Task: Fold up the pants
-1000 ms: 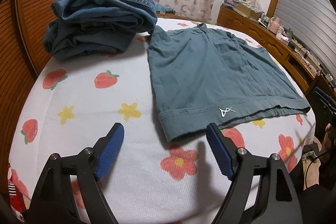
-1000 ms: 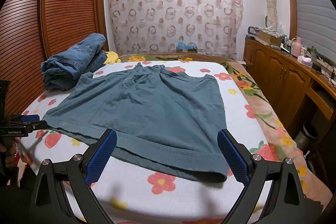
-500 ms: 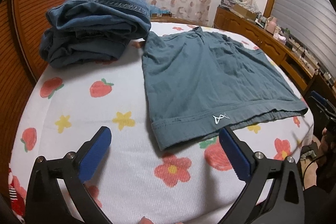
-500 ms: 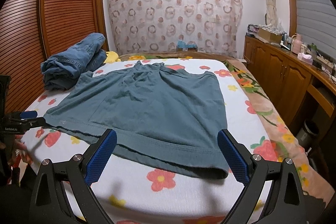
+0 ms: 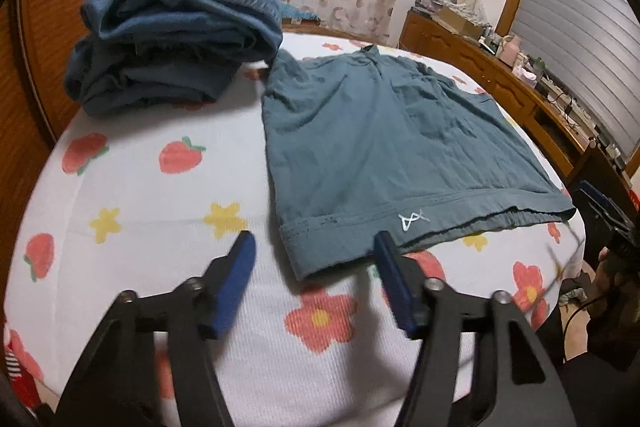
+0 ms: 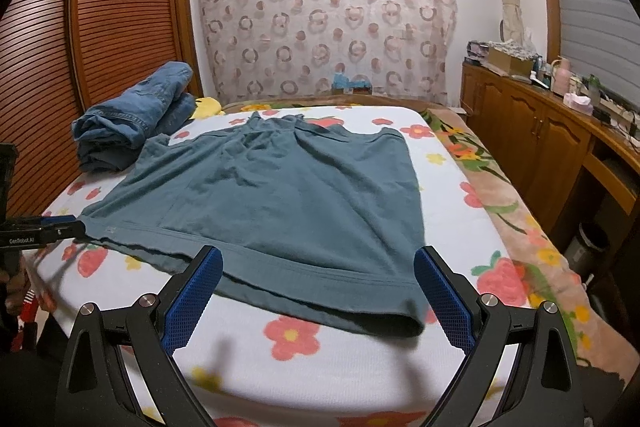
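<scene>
The left gripper (image 5: pixel 316 259) has just been closing its jaws, yet the blue pads (image 5: pixel 394 273) stand apart with nothing pressed between them; the near-left corner of the teal shorts (image 5: pixel 380 147) lies just ahead in the gap, untouched as far as the view shows. The right gripper (image 6: pixel 318 291) is spread wide and empty, its pads either side of the shorts' near hem, close to the right-hand corner. The shorts lie flat on the flowered bedsheet (image 6: pixel 360 359), hem toward the grippers and gathered waistband at the far end. The fabric looks thin, soft and light, likely a jersey knit: it should drape and sag rather than hold a line, and may slide a little over the sheet when dragged. The doubled hem band, at its two near corners, seems the firmest place to pinch, since a single layer elsewhere could bunch or slip out. Beyond the shorts' far-left corner, touching or nearly touching it, sits a pile of folded denim jeans (image 5: pixel 168 35). To the right of the shorts, off the bed, a wooden cabinet (image 6: pixel 532 143) runs along the wall.
</scene>
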